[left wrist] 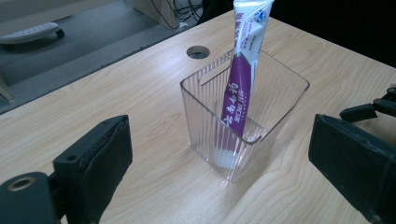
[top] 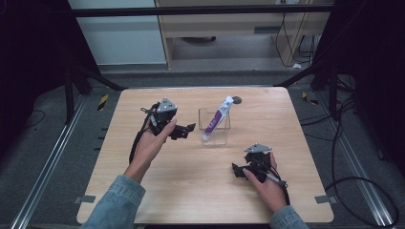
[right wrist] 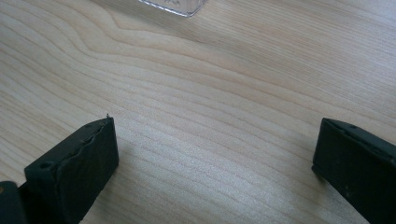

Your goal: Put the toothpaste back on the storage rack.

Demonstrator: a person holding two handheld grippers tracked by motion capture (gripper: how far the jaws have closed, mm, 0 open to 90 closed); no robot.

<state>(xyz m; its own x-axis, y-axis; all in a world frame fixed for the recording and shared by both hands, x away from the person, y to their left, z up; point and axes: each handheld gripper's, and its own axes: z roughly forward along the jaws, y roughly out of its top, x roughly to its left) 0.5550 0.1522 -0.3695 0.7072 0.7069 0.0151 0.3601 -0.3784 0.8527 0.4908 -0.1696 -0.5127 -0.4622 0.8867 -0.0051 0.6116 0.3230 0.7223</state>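
Lighting is coming from overhead and staying pretty even, so the wooden table [top: 191, 191] is looking bright while the floor and the corners of the high view are sinking into near black. Soft shadows are sitting under both hands. The high view is looking a bit soft and low-res. In the left gripper view the clear container [left wrist: 243, 126] is catching small glints, and the near jaws are blurring slightly.

A purple-and-white tube [left wrist: 240, 79] in a clear ribbed holder [left wrist: 261, 135]; pale wood-grain table [left wrist: 140, 93], seemingly maple.
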